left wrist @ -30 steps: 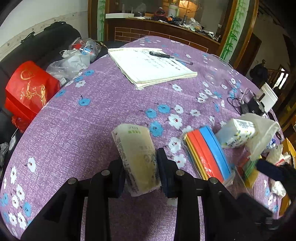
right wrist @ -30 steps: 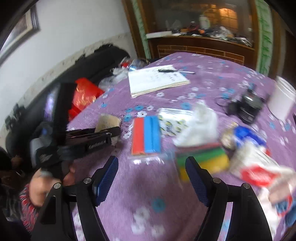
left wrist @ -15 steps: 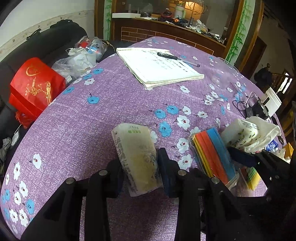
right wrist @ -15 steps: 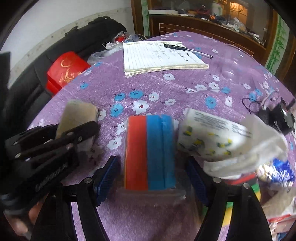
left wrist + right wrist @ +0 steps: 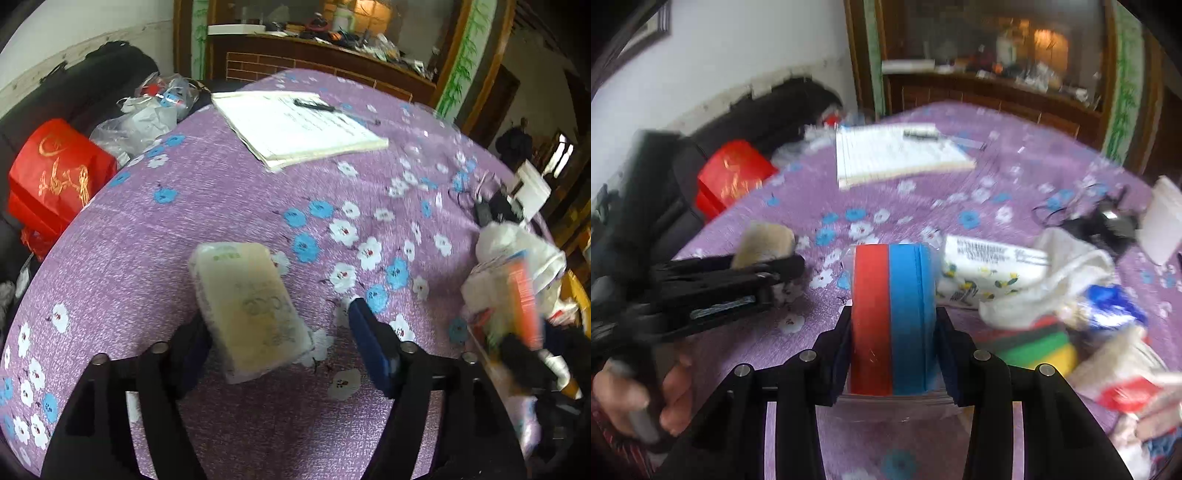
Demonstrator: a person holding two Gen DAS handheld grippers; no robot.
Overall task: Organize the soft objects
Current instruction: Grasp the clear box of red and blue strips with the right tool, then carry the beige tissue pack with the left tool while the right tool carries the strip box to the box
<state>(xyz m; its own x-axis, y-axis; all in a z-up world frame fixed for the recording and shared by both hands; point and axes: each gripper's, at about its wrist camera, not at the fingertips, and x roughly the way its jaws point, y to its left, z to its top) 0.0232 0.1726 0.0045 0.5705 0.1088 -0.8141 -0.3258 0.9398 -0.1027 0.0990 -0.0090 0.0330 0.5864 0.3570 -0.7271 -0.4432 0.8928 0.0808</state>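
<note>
Item 1: beige tissue pack (image 5: 251, 310), plastic-wrapped. Lies on the purple floral desk (image 5: 229, 206), between the spread fingers of the left tool (image 5: 279, 341); it touches the left finger and stands clear of the right one. Tool released. Judged set down in its place.

Item 2: pack of red and blue sponge cloths (image 5: 892, 317) in a clear sleeve. Clenched between the fingers of the right tool (image 5: 892, 350), near the middle of the desk; whether it is lifted off the cloth cannot be told. Judged in transit.

Item 3: printed white tissue pack (image 5: 990, 273) with a white cloth (image 5: 1071, 280) draped against it, just right of item 2. Unsorted.

Item 4: stack of striped sponges (image 5: 1034, 347), green and yellow showing, among blurred wrappers at the right edge. Unsorted.

Other: notepad (image 5: 295, 129) with pen at the far side; red bag (image 5: 55, 177) off the desk.

Status: early; one piece placed, one in hand, the heap at right remains.
</note>
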